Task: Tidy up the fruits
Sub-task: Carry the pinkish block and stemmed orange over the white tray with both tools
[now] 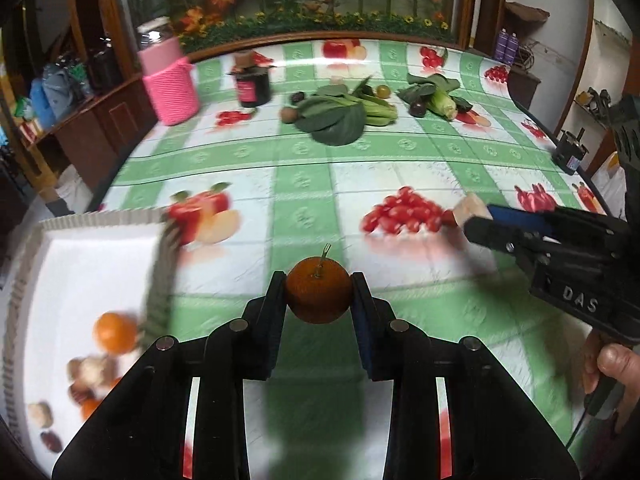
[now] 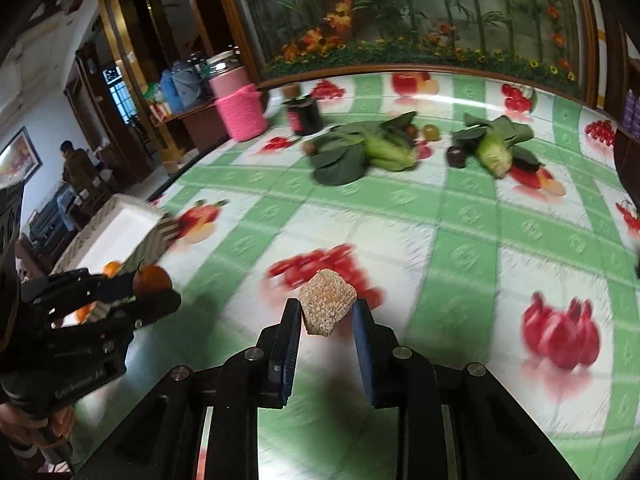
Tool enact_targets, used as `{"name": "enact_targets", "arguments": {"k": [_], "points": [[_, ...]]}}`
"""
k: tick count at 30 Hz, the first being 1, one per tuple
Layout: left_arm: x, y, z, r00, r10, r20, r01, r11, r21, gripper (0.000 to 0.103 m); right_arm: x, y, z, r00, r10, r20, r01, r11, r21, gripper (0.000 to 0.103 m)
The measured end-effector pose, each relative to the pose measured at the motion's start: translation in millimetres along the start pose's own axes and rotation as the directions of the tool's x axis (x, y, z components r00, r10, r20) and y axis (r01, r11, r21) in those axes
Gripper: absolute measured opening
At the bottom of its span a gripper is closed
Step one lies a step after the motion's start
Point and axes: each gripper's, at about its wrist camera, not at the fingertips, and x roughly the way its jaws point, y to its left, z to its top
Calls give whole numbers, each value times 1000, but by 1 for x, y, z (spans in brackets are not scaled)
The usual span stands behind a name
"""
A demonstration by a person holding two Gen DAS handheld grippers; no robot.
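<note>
The left gripper [image 1: 319, 294] has its two fingers closed snugly on one round dark-orange mandarin with a short green stem [image 1: 318, 295], carried above the green-and-white checked tablecloth printed with fruit [image 1: 304, 184]. The right gripper [image 2: 327, 314] pinches one pale, sugar-crusted cube of candied fruit [image 2: 327, 307] between its narrowly spread fingers (the cube sits tilted, one corner up). To the left lies a single white tray with a corrugated rim [image 1: 88, 216], holding one bright orange mandarin [image 1: 115, 332] and a blurred handful of smaller brown and red pieces, too smeared to count. Well beyond, at the far side of the table, lie two bunches of leafy green bok choy [image 1: 346, 110] [image 1: 434, 96], with a few small round fruits near them, one dark plum [image 1: 418, 109] among them. Left of the greens stand one dark jar with a pink label [image 1: 254, 86] and one pink knitted basket [image 1: 173, 94].
</note>
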Motion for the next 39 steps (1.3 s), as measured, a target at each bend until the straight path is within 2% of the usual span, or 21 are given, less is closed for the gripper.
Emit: {"name": "enact_targets", "arguments": {"k": [7, 18, 29, 39], "points": [[-39, 36, -34, 996, 75, 45, -74, 997, -38, 31, -11, 57, -18, 997, 77, 6, -77, 996, -36, 26], [-70, 88, -72, 980, 183, 78, -175, 979, -102, 31, -13, 143, -30, 987, 160, 13, -157, 978, -135, 26], [-83, 135, -98, 964, 257, 64, -243, 955, -169, 31, 0, 197, -23, 977, 214, -17, -213, 953, -215, 26], [-82, 165, -115, 956, 292, 32, -278, 935, -219, 31, 24, 236, -12, 970, 234, -62, -242, 927, -285, 26]]}}
